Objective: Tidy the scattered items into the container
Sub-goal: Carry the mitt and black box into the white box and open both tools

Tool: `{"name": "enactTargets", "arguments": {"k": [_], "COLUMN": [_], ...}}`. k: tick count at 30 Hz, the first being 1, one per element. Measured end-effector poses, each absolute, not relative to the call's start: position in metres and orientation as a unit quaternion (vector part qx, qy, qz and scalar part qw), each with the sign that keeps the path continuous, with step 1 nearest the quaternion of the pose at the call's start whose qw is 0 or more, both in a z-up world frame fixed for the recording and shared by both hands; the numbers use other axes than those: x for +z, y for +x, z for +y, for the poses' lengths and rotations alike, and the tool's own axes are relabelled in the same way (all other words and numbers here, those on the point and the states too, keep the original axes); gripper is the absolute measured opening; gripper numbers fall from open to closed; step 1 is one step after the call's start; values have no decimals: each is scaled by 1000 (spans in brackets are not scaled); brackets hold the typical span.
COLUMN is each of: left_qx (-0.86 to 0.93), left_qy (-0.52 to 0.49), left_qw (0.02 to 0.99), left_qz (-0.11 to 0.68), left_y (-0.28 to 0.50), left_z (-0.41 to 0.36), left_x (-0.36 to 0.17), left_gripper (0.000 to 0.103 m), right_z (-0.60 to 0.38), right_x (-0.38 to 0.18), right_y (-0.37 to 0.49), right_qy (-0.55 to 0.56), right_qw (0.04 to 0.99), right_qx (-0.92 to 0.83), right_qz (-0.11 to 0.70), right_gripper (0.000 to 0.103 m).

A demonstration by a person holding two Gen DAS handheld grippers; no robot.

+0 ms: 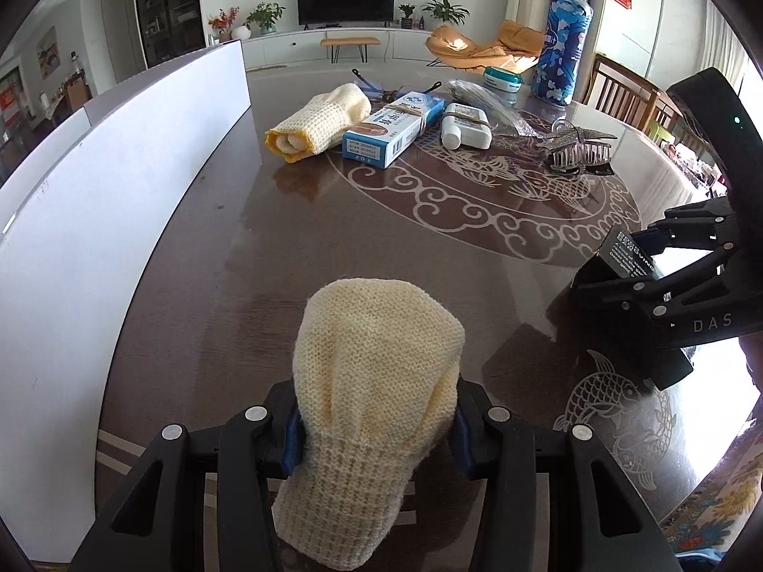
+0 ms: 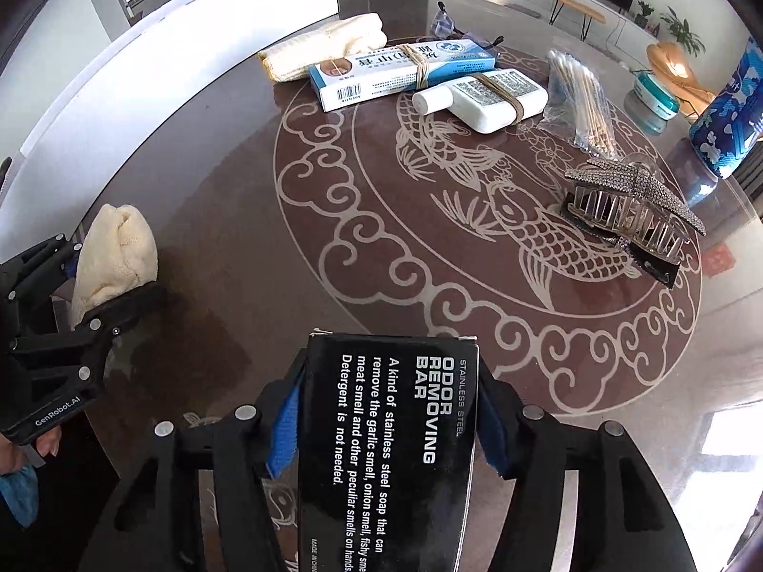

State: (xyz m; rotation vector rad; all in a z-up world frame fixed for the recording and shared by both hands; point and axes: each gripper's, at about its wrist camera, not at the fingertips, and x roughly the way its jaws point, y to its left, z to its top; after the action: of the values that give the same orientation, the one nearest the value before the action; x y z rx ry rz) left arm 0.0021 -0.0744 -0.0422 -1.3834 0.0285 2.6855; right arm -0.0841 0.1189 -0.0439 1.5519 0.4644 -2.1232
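The left gripper (image 1: pixel 374 434) clamps a cream knitted mitt (image 1: pixel 376 381) at its ribbed cuff, rounded end pointing forward along the fingers; the cuff's lower edge is cut off by the frame. Left of it runs a white container wall (image 1: pixel 119 190), whose inside is hidden. The right gripper (image 2: pixel 388 424) grips a black box (image 2: pixel 391 448), long axis along the fingers, reading "STAINLESS STEEL ODOR REMOVING BAR"; its near end is cut off. Ahead of both grippers lie a second mitt (image 2: pixel 329 47), a blue-white box (image 2: pixel 400 71) with Chinese print, a white bottle (image 2: pixel 481 97), bagged cotton swabs (image 2: pixel 582 100) and a rhinestone hair claw (image 2: pixel 629 209).
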Motion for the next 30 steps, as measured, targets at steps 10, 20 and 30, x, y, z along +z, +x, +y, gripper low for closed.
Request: {"name": "enactTargets", "arguments": {"k": [10,20,30], "left_qx": [893,921,914], "left_qy": [-446,-378,-369], "left_qw": [60,31,-102], "left_qz": [-30,-86,-135], "left_y": [11,34,15], "left_z": [-87,-165,-327], "left_x": [-34,52,86], "left_gripper": [46,46,46], "right_z": [126,61,-119], "right_x": [-29,61,157], "right_y": [-63,-83,-83], "right_qy": [560,492,397], "right_qw": [246,298,435], "right_qx": [-766,-796,-795], "right_qz": [199,192,145], "right_gripper": [59,59,59]}}
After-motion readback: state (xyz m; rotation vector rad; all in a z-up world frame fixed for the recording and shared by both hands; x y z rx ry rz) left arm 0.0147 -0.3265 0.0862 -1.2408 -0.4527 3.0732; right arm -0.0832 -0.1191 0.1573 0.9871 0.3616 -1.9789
